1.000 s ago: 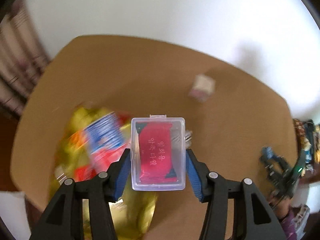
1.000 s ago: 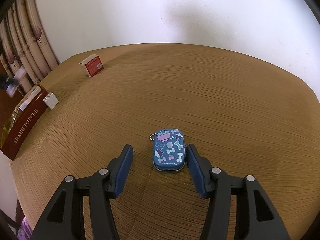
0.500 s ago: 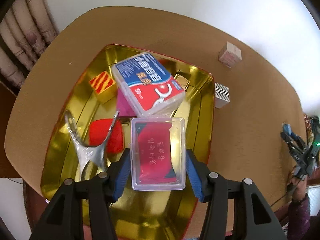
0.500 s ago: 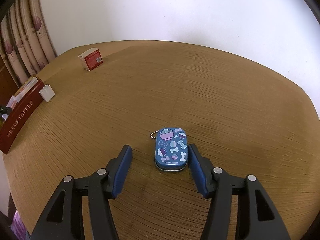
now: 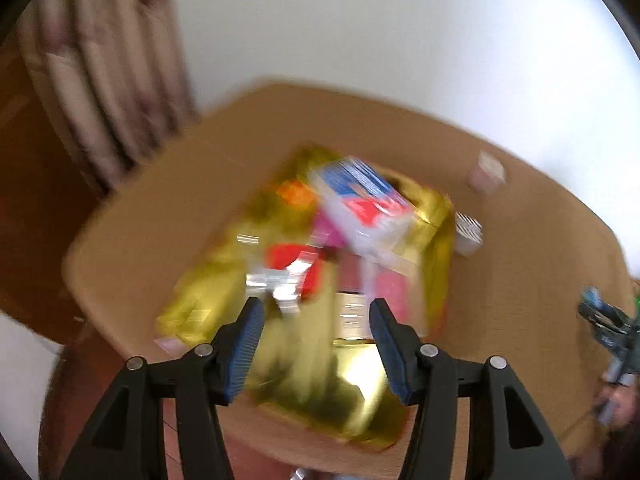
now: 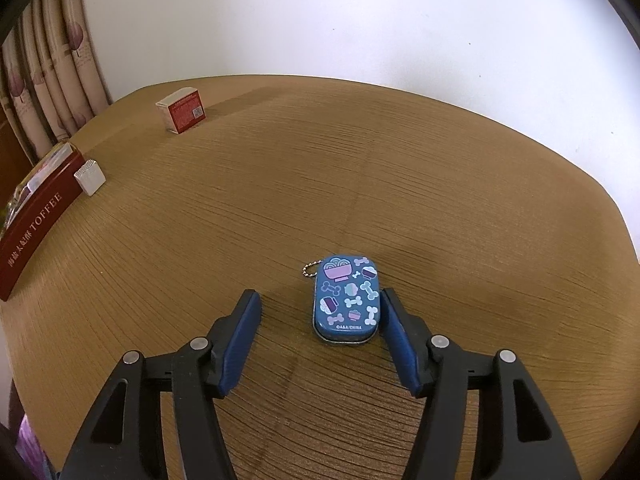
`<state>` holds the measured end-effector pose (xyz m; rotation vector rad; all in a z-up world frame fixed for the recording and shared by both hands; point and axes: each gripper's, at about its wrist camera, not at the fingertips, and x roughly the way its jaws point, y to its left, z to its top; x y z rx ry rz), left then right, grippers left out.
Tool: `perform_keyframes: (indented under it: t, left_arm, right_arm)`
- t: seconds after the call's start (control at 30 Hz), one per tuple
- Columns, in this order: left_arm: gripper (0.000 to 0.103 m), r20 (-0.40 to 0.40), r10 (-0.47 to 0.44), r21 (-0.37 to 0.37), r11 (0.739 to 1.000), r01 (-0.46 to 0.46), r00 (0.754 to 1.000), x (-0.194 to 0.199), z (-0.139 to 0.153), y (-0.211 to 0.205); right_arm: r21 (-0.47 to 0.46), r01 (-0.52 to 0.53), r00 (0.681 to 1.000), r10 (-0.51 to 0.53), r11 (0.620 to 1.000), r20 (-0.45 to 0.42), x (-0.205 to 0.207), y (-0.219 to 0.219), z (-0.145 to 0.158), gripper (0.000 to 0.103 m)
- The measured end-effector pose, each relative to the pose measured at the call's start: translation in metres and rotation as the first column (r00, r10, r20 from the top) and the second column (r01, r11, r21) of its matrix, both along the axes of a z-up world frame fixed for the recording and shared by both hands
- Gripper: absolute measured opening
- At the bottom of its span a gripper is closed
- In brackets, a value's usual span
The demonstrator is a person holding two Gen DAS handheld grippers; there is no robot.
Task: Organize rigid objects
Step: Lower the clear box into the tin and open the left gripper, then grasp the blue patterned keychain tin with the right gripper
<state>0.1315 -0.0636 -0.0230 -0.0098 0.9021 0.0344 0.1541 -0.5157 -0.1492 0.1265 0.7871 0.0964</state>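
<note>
The left wrist view is blurred by motion. My left gripper (image 5: 316,306) hangs open over a gold tray (image 5: 440,240) with nothing between its fingers. The clear case with the pink-red packet (image 5: 380,284) lies in the tray just ahead of the fingertips, beside a blue and red box (image 5: 360,196) and a red item (image 5: 292,256). In the right wrist view a small blue tin with bone and bowl pictures (image 6: 346,300) lies flat on the wooden table (image 6: 440,184). My right gripper (image 6: 320,296) straddles the tin, open; the right pad is close to it, the left pad well apart.
A red and white box (image 6: 182,116) stands at the table's far left. A white ridged cube (image 6: 90,176) sits against a dark red toffee tin (image 6: 36,232). Beside the tray are a zigzag cube (image 5: 468,232) and a pale box (image 5: 486,170). Curtains hang at left.
The clear case has left my left gripper and now lies in the tray; that gripper swung across the tray. My right gripper's fingers have spread a little around the blue tin.
</note>
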Motion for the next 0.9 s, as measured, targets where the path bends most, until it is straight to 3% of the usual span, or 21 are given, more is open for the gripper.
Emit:
perform_keyframes:
  t: [0.07, 0.13, 0.17, 0.27, 0.4, 0.47, 0.6, 0.73, 0.83, 0.9]
  left_arm:
    - [0.058, 0.059, 0.093, -0.009, 0.996, -0.093, 0.994, -0.029, 0.005, 0.015]
    - [0.058, 0.044, 0.052, -0.21, 0.977, -0.041, 0.998, -0.05, -0.004, 0.036]
    - [0.058, 0.03, 0.038, -0.276, 0.961, -0.028, 0.999, -0.057, -0.01, 0.044]
    - [0.058, 0.018, 0.095, -0.246, 0.965, -0.088, 0.995, -0.078, -0.023, 0.057]
    - [0.058, -0.017, 0.107, -0.235, 0.966, -0.108, 0.994, -0.088, -0.031, 0.064]
    - [0.058, -0.014, 0.082, -0.253, 0.964, -0.082, 0.997, -0.089, -0.03, 0.063]
    - [0.058, -0.018, 0.043, -0.215, 0.975, -0.046, 0.999, -0.089, -0.031, 0.051]
    - [0.058, 0.0, 0.039, -0.262, 0.964, -0.038, 0.999, -0.092, -0.03, 0.052]
    - [0.058, 0.039, 0.052, -0.258, 0.965, -0.04, 0.998, -0.097, -0.023, 0.054]
    - [0.058, 0.034, 0.044, -0.245, 0.969, -0.035, 0.998, -0.098, -0.024, 0.055]
  right_arm:
    - [-0.005, 0.009, 1.0, -0.009, 1.0, -0.003, 0.0, 0.0, 0.001, 0.055]
    - [0.01, 0.022, 1.0, -0.022, 1.0, -0.011, 0.002, 0.0, 0.003, 0.051]
    - [0.019, 0.026, 1.0, -0.026, 0.999, -0.017, 0.003, 0.0, 0.004, 0.048]
    - [0.077, 0.027, 0.999, -0.024, 0.997, -0.037, 0.005, 0.003, 0.013, 0.039]
    - [0.102, -0.019, 1.0, 0.02, 0.995, -0.007, 0.003, 0.029, 0.044, 0.038]
    - [0.115, -0.038, 0.999, 0.038, 0.993, 0.005, 0.004, 0.041, 0.058, 0.038]
    - [0.174, -0.084, 0.996, 0.077, 0.981, 0.042, 0.006, 0.066, 0.092, 0.036]
    - [0.204, -0.166, 0.985, 0.153, 0.965, 0.078, 0.005, 0.102, 0.128, 0.036]
    - [0.189, -0.244, 0.968, 0.227, 0.951, 0.109, 0.006, 0.139, 0.157, 0.035]
    - [0.117, -0.242, 0.964, 0.225, 0.963, 0.14, 0.001, 0.149, 0.171, 0.034]
